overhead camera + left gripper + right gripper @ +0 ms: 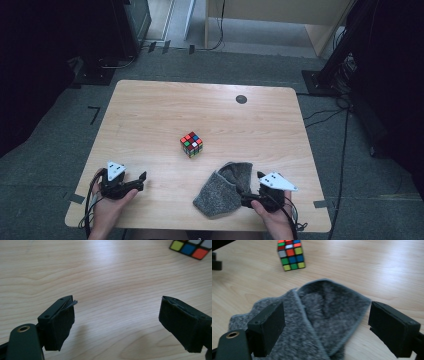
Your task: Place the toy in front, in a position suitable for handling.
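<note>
High view: wooden tabletop [150, 115] with a scrambled puzzle cube [191, 144] near its middle, standing free, and a grey fleecy cloth [223, 189] crumpled close to the near edge, right of centre. Left gripper [141, 181] held in the left hand [107, 207] by the near left corner, low over bare wood, well apart from the cube. Right gripper [252, 187] held in the right hand [274, 216] by the near right corner, just beside the cloth. Left gripper view: jaws spread wide, nothing between them but wood, a corner of the cube [192, 247] at the upper right. Right gripper view: jaws spread wide over the cloth [317, 322], its folded, hemmed flap between them, not pinched; cube [290, 255] beyond on the wood.
</note>
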